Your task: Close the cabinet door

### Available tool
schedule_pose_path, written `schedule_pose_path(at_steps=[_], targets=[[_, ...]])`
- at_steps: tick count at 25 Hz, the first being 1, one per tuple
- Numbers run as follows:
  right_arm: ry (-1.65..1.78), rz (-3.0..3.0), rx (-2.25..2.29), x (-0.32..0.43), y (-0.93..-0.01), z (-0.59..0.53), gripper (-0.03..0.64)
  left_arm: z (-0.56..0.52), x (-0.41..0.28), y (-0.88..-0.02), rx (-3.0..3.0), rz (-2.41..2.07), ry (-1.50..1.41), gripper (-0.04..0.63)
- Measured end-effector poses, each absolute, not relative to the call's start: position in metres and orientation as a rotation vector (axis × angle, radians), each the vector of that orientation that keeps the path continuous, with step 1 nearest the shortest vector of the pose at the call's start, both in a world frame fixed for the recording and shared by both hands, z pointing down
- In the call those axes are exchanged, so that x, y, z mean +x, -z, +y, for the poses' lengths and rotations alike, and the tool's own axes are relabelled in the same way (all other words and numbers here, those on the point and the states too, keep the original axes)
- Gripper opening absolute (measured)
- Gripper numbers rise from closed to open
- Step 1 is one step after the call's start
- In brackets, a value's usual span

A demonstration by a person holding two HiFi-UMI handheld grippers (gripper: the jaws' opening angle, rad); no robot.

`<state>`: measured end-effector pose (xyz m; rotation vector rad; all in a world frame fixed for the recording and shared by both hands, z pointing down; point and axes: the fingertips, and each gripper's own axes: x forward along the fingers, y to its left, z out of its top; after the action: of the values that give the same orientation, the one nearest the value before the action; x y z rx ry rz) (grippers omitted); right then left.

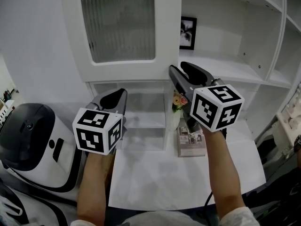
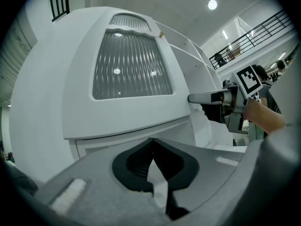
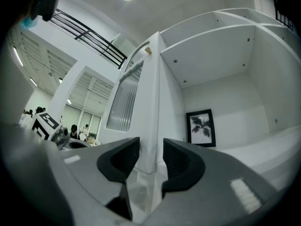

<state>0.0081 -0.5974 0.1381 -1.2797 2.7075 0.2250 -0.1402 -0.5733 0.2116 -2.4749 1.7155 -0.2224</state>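
Observation:
The white cabinet door (image 1: 122, 27) with its ribbed glass pane stands swung open in front of me, and its free edge (image 3: 153, 102) runs upright through the right gripper view. My right gripper (image 1: 181, 69) (image 3: 151, 149) is shut on that edge near the door's lower corner, one pad on each face. In the left gripper view it reaches the same corner from the right (image 2: 190, 98). My left gripper (image 1: 123, 92) (image 2: 153, 142) is shut on nothing; it points level at the cabinet below the door (image 2: 131, 65).
Open white shelves (image 1: 230, 69) lie right of the door, with a framed picture (image 1: 188, 33) on the back wall. Flowers (image 1: 178, 100) and a small book (image 1: 192, 142) sit on the white table (image 1: 188, 182). A white and black appliance (image 1: 33, 145) stands at the left.

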Motion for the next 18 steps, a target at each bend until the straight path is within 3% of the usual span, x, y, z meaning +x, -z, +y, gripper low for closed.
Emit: schedule_pose_path(at_steps=[18], targets=[[-0.172, 2.658, -1.506, -0.009, -0.162, -0.541, 0.092, -0.515, -0.190, -0.212, -2.512, 1.706, 0.208, 0.000]])
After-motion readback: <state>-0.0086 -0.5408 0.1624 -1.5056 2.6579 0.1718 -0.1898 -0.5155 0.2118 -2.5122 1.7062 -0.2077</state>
